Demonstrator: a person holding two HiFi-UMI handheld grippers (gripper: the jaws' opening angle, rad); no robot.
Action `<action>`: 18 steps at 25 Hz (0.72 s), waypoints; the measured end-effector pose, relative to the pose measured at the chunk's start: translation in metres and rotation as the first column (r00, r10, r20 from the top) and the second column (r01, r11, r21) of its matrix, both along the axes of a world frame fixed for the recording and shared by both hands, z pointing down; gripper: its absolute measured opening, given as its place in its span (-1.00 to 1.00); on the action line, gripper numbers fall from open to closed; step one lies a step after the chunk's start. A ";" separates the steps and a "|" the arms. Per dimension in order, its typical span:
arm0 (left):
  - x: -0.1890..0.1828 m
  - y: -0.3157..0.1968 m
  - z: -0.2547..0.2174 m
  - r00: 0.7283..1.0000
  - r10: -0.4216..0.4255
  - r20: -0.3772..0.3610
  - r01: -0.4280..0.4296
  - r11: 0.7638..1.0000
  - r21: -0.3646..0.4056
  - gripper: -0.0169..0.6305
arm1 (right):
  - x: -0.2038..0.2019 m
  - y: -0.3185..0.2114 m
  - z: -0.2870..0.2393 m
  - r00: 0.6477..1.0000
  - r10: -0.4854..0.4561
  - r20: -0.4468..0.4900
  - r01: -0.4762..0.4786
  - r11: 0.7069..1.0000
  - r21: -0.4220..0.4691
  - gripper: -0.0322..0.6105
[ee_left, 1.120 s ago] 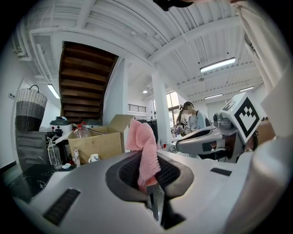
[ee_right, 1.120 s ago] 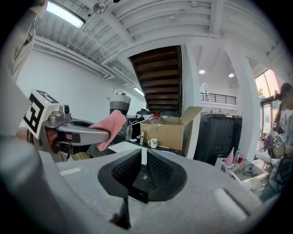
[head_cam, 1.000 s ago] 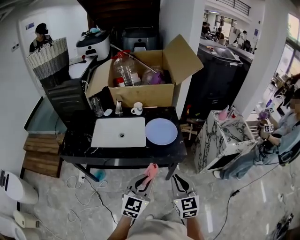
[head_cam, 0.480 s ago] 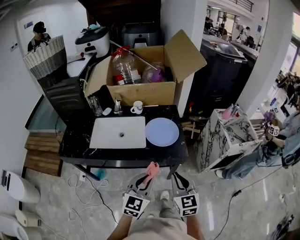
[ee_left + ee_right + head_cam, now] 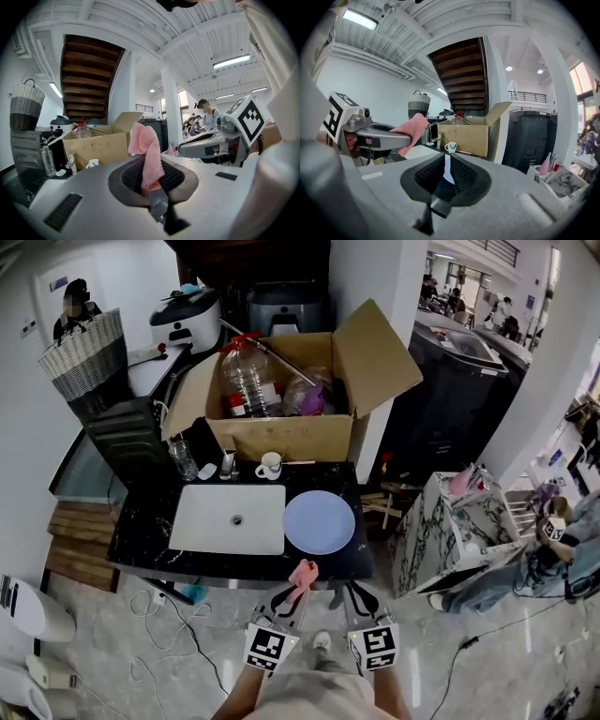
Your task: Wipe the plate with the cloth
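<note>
A pale blue plate (image 5: 319,521) lies empty on the black counter (image 5: 141,540), right of a white sink (image 5: 230,518). My left gripper (image 5: 293,594) hangs in front of the counter's near edge, shut on a pink cloth (image 5: 302,575) that sticks up from its tips. In the left gripper view the cloth (image 5: 146,145) stands between the jaws of the left gripper (image 5: 150,157). My right gripper (image 5: 352,594) is beside it, jaws together with nothing held. Seen from the right gripper (image 5: 446,164), the left gripper (image 5: 379,136) and the cloth (image 5: 410,131) are to the left.
An open cardboard box (image 5: 281,399) with a big water bottle (image 5: 246,381) stands behind the counter. A white mug (image 5: 269,465) and a glass jar (image 5: 183,457) sit at the counter's back edge. A marble-patterned box (image 5: 450,521) stands to the right, and cables (image 5: 173,634) lie on the floor.
The counter and plate have come closer to both grippers as the person steps forward. The cloth stays in the left gripper's grip; the right gripper stays shut.
</note>
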State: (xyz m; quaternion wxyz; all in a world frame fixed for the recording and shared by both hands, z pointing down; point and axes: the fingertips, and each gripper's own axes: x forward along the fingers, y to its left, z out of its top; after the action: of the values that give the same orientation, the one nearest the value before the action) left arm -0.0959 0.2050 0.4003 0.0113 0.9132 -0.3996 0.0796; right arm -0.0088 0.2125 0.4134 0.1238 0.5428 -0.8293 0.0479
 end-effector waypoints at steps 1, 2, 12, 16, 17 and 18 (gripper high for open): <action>0.003 -0.006 -0.001 1.000 -0.004 0.000 0.004 1.000 0.000 -0.84 | 0.003 -0.007 -0.001 1.000 -0.006 0.000 0.006 1.000 -0.001 -0.79; 0.007 -0.012 -0.002 1.000 -0.008 0.001 0.008 1.000 0.000 -0.84 | 0.006 -0.013 -0.002 1.000 -0.012 0.001 0.012 1.000 -0.001 -0.79; 0.039 -0.068 -0.003 0.998 -0.058 0.036 0.058 0.998 -0.002 -0.84 | 0.039 -0.076 -0.002 0.998 -0.056 0.035 0.056 0.998 0.003 -0.79; 0.053 -0.090 -0.001 0.996 -0.076 0.051 0.076 0.997 -0.006 -0.84 | 0.055 -0.100 0.001 0.997 -0.066 0.048 0.067 0.998 -0.007 -0.79; 0.056 -0.096 0.000 0.995 -0.081 0.053 0.082 0.997 -0.008 -0.84 | 0.059 -0.105 0.003 0.996 -0.071 0.049 0.071 0.997 -0.010 -0.79; 0.059 -0.101 0.002 0.995 -0.087 0.056 0.087 0.996 -0.010 -0.84 | 0.063 -0.110 0.004 0.996 -0.075 0.051 0.076 0.997 -0.014 -0.79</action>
State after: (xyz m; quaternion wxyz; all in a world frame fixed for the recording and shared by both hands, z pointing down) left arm -0.0369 0.1041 0.4019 0.0095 0.8923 -0.4386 0.1069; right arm 0.0538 0.1024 0.4175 0.1090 0.5088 -0.8516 0.0633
